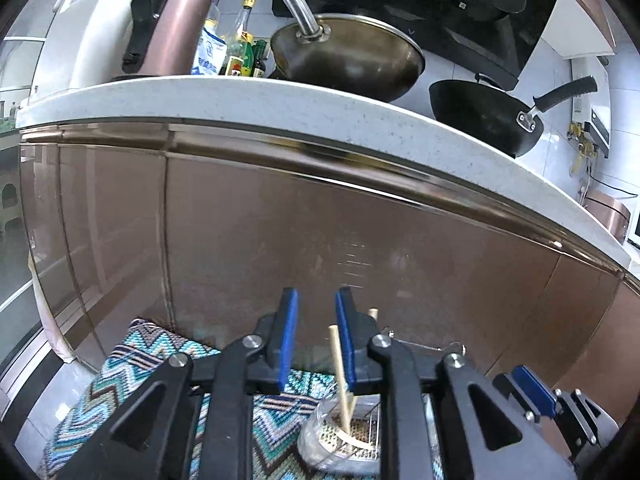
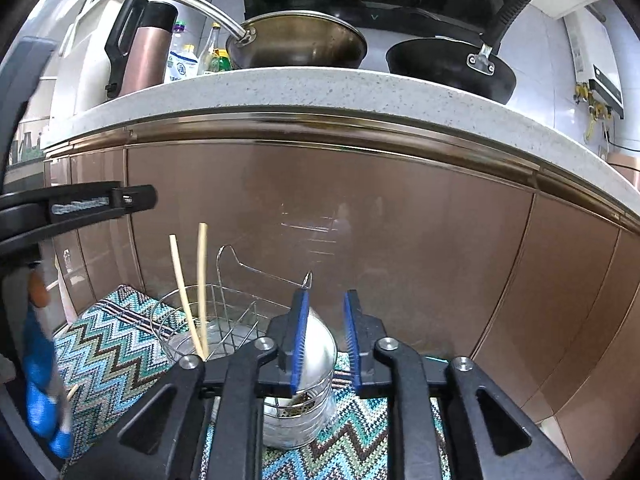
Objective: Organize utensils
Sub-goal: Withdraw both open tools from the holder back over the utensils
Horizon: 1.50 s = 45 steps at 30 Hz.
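Two chopsticks (image 2: 192, 300) stand in the wire rack (image 2: 224, 320) on the mat (image 2: 112, 344); left claw (image 1: 317, 340) and right claw (image 2: 326, 344) are slightly open, holding nothing.

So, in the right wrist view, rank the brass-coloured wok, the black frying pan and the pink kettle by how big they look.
1. Brass-coloured wok, widest.
2. Black frying pan, close behind the wok; their distances from the camera may differ, so this order is unsure.
3. Pink kettle, narrowest, though tall.

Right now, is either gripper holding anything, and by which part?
Nothing is held. The left gripper and right gripper both have parted jaws; the chopsticks stand free in the wire utensil holder.
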Tool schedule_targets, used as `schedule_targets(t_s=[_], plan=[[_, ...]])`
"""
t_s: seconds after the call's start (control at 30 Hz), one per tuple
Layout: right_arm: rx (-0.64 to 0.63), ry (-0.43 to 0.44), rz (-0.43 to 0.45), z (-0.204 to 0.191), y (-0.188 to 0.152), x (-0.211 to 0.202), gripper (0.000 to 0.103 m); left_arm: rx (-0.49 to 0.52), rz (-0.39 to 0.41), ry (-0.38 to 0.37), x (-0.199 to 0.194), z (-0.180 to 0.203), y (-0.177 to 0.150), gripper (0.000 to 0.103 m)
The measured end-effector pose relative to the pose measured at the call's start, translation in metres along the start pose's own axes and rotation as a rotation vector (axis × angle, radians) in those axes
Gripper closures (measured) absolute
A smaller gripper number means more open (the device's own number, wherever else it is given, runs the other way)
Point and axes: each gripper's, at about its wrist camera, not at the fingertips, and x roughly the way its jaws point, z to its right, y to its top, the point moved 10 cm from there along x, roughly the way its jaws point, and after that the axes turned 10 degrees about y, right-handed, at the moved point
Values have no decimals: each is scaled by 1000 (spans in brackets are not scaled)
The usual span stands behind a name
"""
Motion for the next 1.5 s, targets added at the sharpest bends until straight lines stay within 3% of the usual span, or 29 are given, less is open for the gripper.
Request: schedule_targets(t_s=[0.1, 0.2, 0.5, 0.6, 0.77, 0.97, 1.1, 1.5], plan=[[10, 8, -9, 0, 2, -5, 80, 10, -2, 12, -16, -11, 4, 82], [22, 8, -3, -1, 5, -22, 79, 55, -21, 40, -32, -22, 4, 72], [18, 49, 31, -8, 17, -116, 79, 137, -108, 123, -100, -82, -7, 72], [20, 69, 28, -13, 17, -144, 78, 137, -151, 124, -119, -100, -18, 72], [62, 133, -11, -19, 5, -177, 78, 152, -289, 97, -136, -116, -45, 72], [99, 229, -96, -29, -17, -192, 78, 141, -465, 11, -143, -114, -79, 72], [124, 271, -151, -32, -34, -196, 78, 159, -545, -4, -144, -115, -105, 72], [157, 232, -175, -12, -60, -203, 78, 113, -596, 6, -148, -135, -132, 72]])
